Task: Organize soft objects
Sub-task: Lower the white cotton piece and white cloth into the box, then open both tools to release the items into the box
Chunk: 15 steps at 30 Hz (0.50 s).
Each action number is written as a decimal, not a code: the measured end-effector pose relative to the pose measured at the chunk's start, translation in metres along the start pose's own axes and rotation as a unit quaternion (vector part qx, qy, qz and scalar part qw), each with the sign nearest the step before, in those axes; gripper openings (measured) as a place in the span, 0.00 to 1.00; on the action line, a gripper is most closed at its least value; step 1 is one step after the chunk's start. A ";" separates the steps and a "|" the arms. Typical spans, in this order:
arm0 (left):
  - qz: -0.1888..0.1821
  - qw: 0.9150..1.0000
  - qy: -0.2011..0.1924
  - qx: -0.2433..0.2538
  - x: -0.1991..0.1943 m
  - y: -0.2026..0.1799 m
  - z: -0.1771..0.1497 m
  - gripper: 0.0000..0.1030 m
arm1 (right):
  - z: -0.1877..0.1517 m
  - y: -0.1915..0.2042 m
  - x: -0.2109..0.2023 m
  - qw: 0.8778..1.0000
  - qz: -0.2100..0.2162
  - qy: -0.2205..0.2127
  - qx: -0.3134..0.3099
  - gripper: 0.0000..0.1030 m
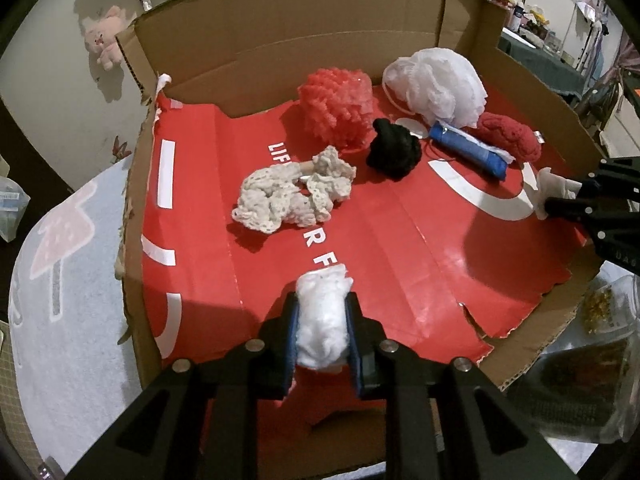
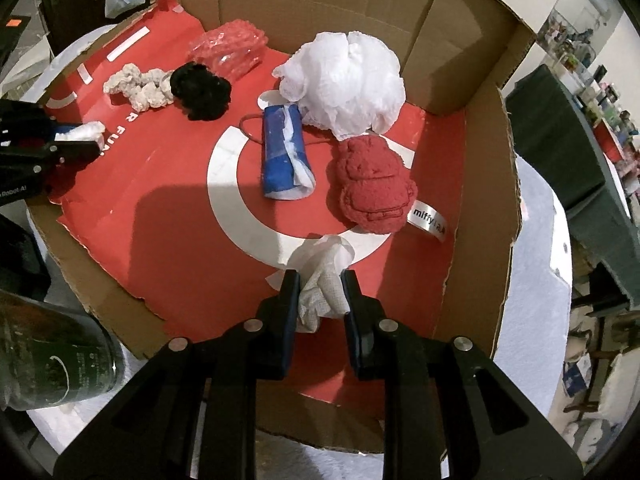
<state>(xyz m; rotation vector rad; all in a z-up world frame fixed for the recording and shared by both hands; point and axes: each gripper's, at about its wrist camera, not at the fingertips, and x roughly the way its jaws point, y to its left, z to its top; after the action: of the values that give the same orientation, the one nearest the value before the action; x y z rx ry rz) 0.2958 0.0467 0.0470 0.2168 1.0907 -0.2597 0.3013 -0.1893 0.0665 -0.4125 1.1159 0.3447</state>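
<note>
My left gripper [image 1: 322,300] is shut on a white cotton wad [image 1: 322,320], held over the near part of the red-lined cardboard box [image 1: 400,240]; it also shows in the right wrist view [image 2: 86,138]. My right gripper [image 2: 320,276] is shut on a crumpled white tissue [image 2: 322,280]; it shows at the box's right side in the left wrist view [image 1: 548,196]. In the box lie a cream lace scrunchie [image 1: 288,196], a black scrunchie [image 1: 394,148], a pink loofah [image 1: 338,108], a white loofah [image 1: 436,84], a blue roll [image 1: 468,148] and a red plush [image 1: 512,136].
The box's brown walls [image 1: 300,40] rise at the back and right. It rests on a white mat [image 1: 60,300]. A pink plush pig [image 1: 106,40] lies outside, far left. A dark glass bottle [image 2: 52,360] stands near the box's front left corner.
</note>
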 end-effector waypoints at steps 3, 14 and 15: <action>0.001 1.000 0.002 0.003 0.001 -0.003 0.002 0.23 | -0.001 0.000 -0.001 1.000 -0.010 0.000 -0.007 0.23; -0.003 1.000 -0.004 0.008 -0.001 -0.007 0.003 0.38 | -0.002 -0.002 0.000 1.000 -0.019 0.002 -0.017 0.26; -0.003 1.000 -0.006 0.008 -0.002 -0.008 0.003 0.40 | -0.002 -0.002 0.000 1.000 -0.017 0.003 -0.018 0.31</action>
<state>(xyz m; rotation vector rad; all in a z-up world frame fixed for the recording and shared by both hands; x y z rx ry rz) 0.2953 0.0388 0.0502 0.2270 1.0781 -0.2754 0.3004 -0.1923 0.0659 -0.4648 1.1076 0.3347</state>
